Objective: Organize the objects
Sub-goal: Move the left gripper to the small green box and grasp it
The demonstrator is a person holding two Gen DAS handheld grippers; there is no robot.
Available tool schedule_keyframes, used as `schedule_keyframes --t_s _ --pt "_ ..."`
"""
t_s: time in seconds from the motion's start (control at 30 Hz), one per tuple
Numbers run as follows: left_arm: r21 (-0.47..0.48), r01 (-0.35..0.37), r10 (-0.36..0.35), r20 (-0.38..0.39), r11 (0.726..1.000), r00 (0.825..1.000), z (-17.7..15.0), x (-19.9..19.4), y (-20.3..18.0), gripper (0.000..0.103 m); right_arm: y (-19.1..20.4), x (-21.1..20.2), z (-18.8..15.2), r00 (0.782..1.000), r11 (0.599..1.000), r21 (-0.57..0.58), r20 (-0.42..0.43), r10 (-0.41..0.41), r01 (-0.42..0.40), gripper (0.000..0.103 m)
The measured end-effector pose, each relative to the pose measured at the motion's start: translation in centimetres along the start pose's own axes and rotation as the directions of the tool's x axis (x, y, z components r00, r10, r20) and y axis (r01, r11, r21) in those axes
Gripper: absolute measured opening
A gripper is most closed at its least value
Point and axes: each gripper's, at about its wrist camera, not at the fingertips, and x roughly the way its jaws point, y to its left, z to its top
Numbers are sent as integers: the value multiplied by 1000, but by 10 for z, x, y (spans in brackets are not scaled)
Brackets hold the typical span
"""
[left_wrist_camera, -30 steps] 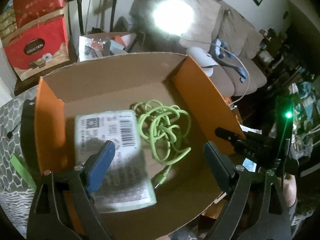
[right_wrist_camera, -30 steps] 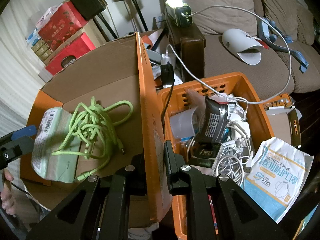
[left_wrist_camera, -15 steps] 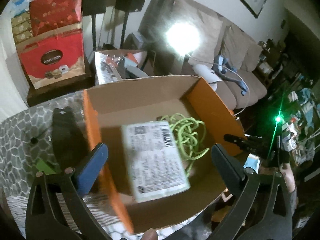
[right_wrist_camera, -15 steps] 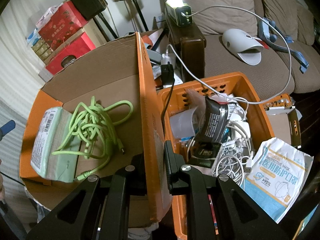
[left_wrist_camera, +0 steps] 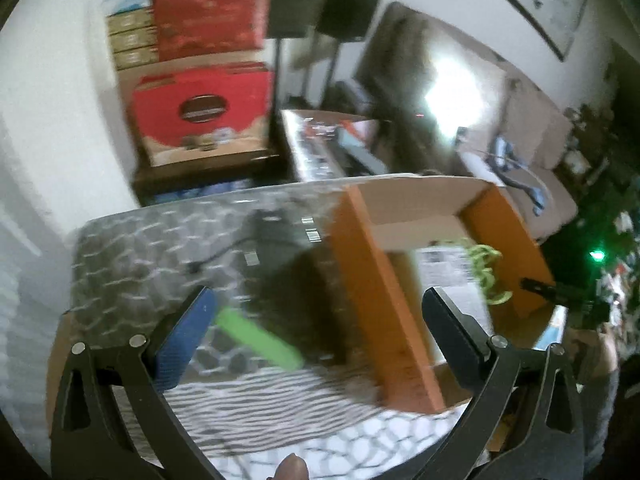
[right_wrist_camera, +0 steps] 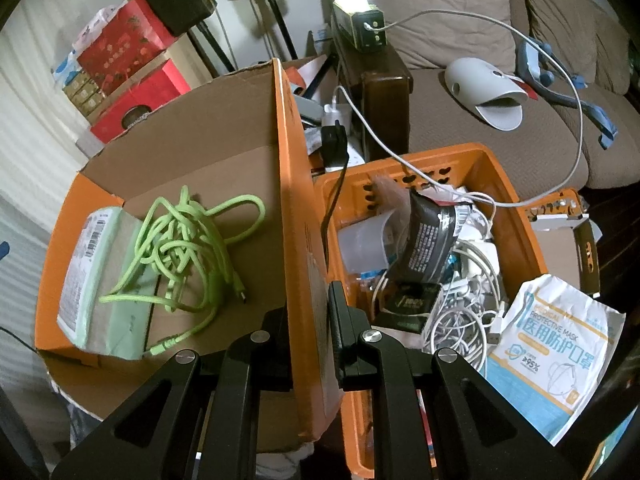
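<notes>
The right gripper (right_wrist_camera: 308, 320) is clamped tight on the box wall (right_wrist_camera: 298, 216), that tall orange flap running up the middle of the right wrist frame, one finger on each side of it. Left of the flap sits the box (right_wrist_camera: 224, 172), open-topped, and inside it the pack (right_wrist_camera: 90, 276) with its barcode label lies along the left side, pale green face up. The cable (right_wrist_camera: 188, 252), a bright green tangle, rests partly on the pack and partly on the cardboard floor, its plug end trailing toward the lower edge.

Right of the flap, the basket (right_wrist_camera: 516, 216) is crammed: white cords, a dark pouch standing on end, a clear cup (hard to sort out the rest). A mask bag (right_wrist_camera: 556, 344) leans at the lower right, overlapping the basket's rim.

Over to the left wrist view, and it is blurred. The left gripper (left_wrist_camera: 316, 320) has its jaws spread wide apart, having just finished opening, with nothing between them. It hangs over the patterned table (left_wrist_camera: 132, 256), left of the box. A green strip (left_wrist_camera: 260, 340) lies on the table between the fingers in frame, nearer the blue pad (left_wrist_camera: 182, 336). The box fills the right of that frame, pack and cable just showing inside. Red cartons (left_wrist_camera: 200, 116) stack in the upper left.
</notes>
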Motion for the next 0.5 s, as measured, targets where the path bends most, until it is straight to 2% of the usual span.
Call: schedule_keyframes --t_s 0.13,0.2,0.5 --pt "-9 -87 87 -10 996 996 -4 -1 33 103 0 1 0 1000 1000 -2 -1 -6 6 12" --pt "-21 -107 106 -17 994 994 -8 2 46 103 1 0 1 1000 1000 -4 -3 -10 10 12" --pt "-114 -121 109 -102 986 989 -33 40 84 103 2 0 2 1000 1000 -4 -5 -11 11 12"
